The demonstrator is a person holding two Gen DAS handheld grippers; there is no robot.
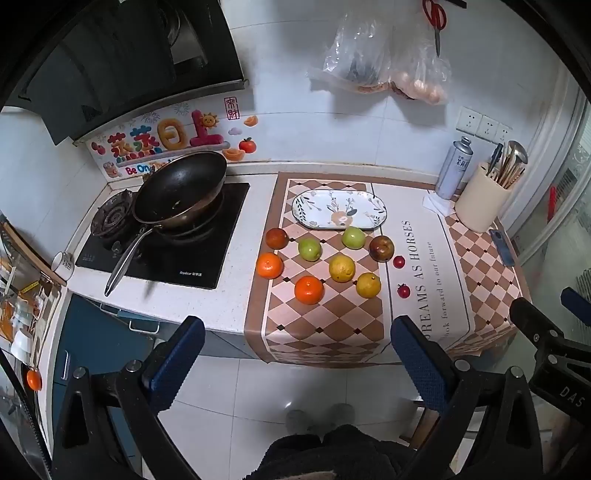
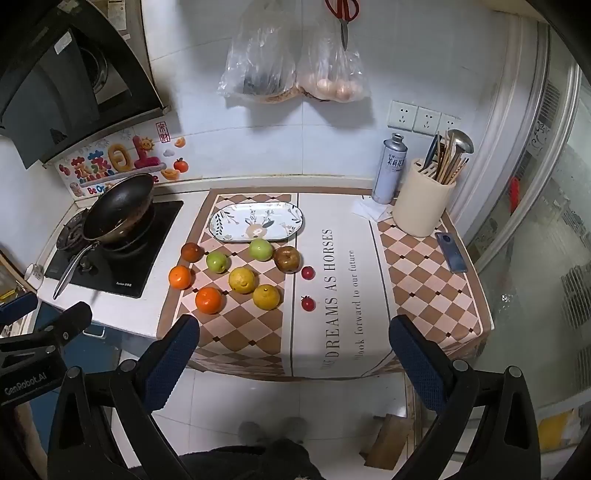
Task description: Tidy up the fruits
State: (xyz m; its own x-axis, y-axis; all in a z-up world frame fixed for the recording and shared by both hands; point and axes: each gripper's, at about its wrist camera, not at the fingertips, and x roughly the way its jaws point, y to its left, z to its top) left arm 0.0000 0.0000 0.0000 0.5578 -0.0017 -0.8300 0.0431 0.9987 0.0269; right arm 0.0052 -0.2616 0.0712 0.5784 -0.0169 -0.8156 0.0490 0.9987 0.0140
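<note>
Fruits lie on a checked mat (image 1: 325, 328) on the counter: two oranges (image 1: 308, 290) (image 1: 270, 265), two lemons (image 1: 342, 268) (image 1: 368, 284), two green fruits (image 1: 309, 249) (image 1: 353, 237), two brown fruits (image 1: 277, 238) (image 1: 381, 248) and two cherry tomatoes (image 1: 403, 291) (image 1: 399, 261). An empty patterned plate (image 1: 339, 209) sits behind them. The same shows in the right wrist view: plate (image 2: 256, 222), oranges (image 2: 209, 300), lemons (image 2: 242, 280). My left gripper (image 1: 297, 352) and right gripper (image 2: 293, 352) are open and empty, held off the counter's front edge above the floor.
A black wok (image 1: 181, 192) sits on the stove (image 1: 166, 254) at left. A utensil holder (image 1: 484, 203), a spray can (image 1: 452, 170) and a phone (image 1: 501, 246) stand at right. Bags (image 1: 380, 62) and scissors (image 1: 436, 18) hang on the wall.
</note>
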